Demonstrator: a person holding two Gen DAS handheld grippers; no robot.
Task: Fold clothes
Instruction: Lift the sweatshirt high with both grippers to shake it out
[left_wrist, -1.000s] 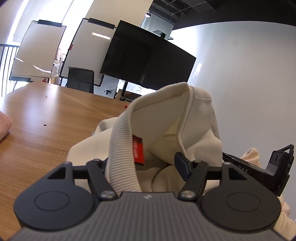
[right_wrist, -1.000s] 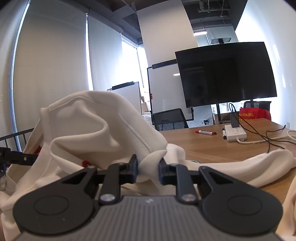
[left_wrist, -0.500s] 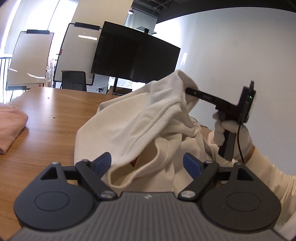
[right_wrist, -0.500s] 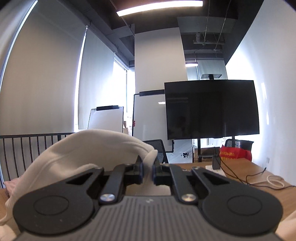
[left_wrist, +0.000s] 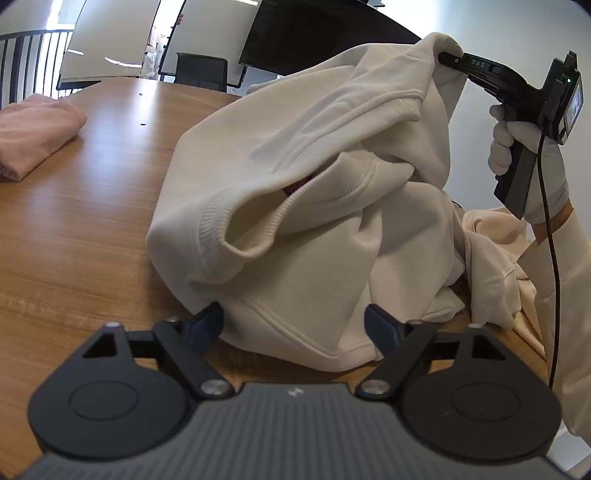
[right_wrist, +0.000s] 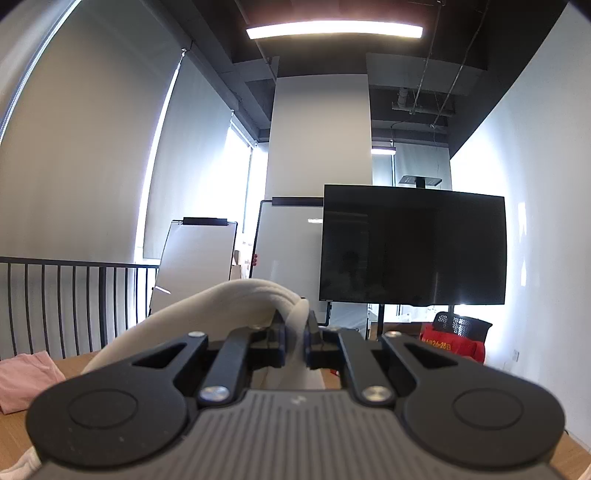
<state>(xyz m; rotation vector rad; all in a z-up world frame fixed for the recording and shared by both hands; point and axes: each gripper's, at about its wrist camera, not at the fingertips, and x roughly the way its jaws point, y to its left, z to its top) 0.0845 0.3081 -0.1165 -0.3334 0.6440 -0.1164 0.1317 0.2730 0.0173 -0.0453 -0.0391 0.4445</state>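
In the left wrist view, the left gripper (left_wrist: 293, 325) points down toward a cream-white ribbed-hem sweatshirt (left_wrist: 314, 192) heaped on a brown wood-grain table (left_wrist: 74, 206). Its jaws are closing, with the sweatshirt's lower stitched edge lying between the two dark blue pads (left_wrist: 380, 325); the pads stand on either side of the cloth, and the picture does not show them pressing on it. The garment's ribbed opening gapes toward the camera, a bit of red showing inside. One corner of the sweatshirt is lifted high at upper right, pinched in the tip of the right gripper (left_wrist: 445, 57), a black pistol-shaped tool held by a white-gloved hand (left_wrist: 524, 158) with a cream sleeve below it. A black cable runs down from that tool. A folded pink garment (left_wrist: 33, 136) lies at the table's far left edge, well apart from the sweatshirt. A second, pale peach garment (left_wrist: 491, 236) lies behind the sweatshirt at right.

In the right wrist view, the right gripper (right_wrist: 294, 338) points level into the room, its jaws pressed nearly together on a thick fold of the cream-white sweatshirt (right_wrist: 236, 299), which drapes away to the left. Beyond stand a large black screen (right_wrist: 412, 243), two whiteboards (right_wrist: 199, 258) and a dark metal railing (right_wrist: 70, 295).
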